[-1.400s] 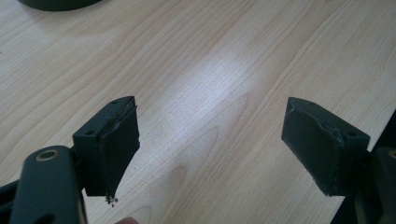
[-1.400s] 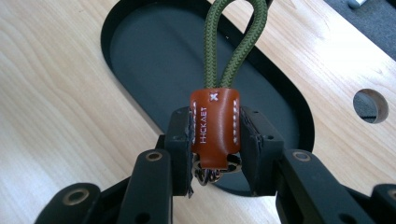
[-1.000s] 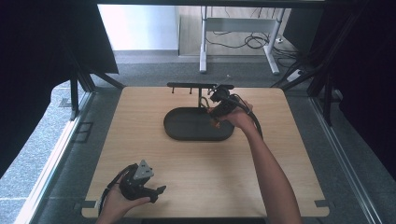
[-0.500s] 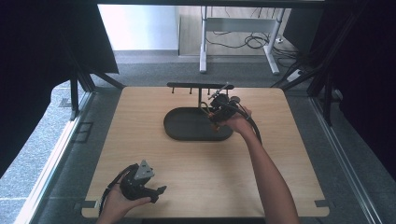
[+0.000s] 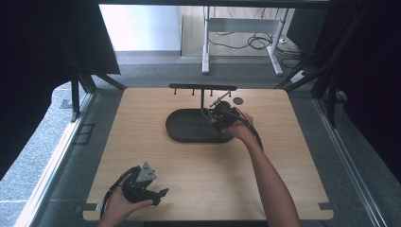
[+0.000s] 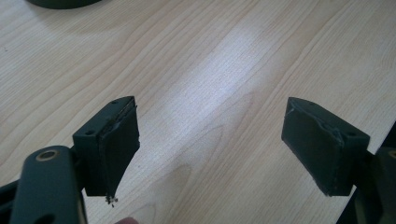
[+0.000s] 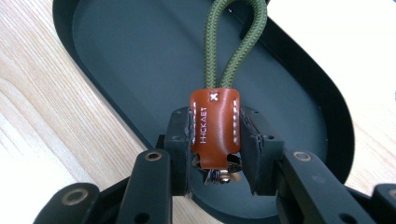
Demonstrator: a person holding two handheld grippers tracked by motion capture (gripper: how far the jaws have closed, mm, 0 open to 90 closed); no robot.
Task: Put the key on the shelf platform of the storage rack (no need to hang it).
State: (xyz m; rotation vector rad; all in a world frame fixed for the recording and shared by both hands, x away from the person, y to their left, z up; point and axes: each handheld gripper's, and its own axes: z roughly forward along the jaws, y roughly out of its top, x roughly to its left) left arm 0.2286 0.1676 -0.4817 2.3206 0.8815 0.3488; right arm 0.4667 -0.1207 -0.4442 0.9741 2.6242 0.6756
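The right gripper's [image 7: 215,151] black fingers [image 7: 180,140] clamped a stitched brown leather tab [image 7: 215,128] with an olive cord loop [image 7: 231,44], above the smooth oval black tray [image 7: 116,51]. Near the tray, the left gripper's [image 6: 217,149] fingers [image 6: 114,144] stood apart over pale woodgrain table [image 6: 210,70].

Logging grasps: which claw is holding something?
The right claw, shut on the brown leather key fob above the black tray. The left claw is open over bare table.

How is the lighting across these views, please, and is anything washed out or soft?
High view: floor beyond the table overexposed, side curtains black. Left gripper view: pale glare streak on the wood, jaws sharp. Right gripper view: leather tab crisp, upper-right corner blown white.
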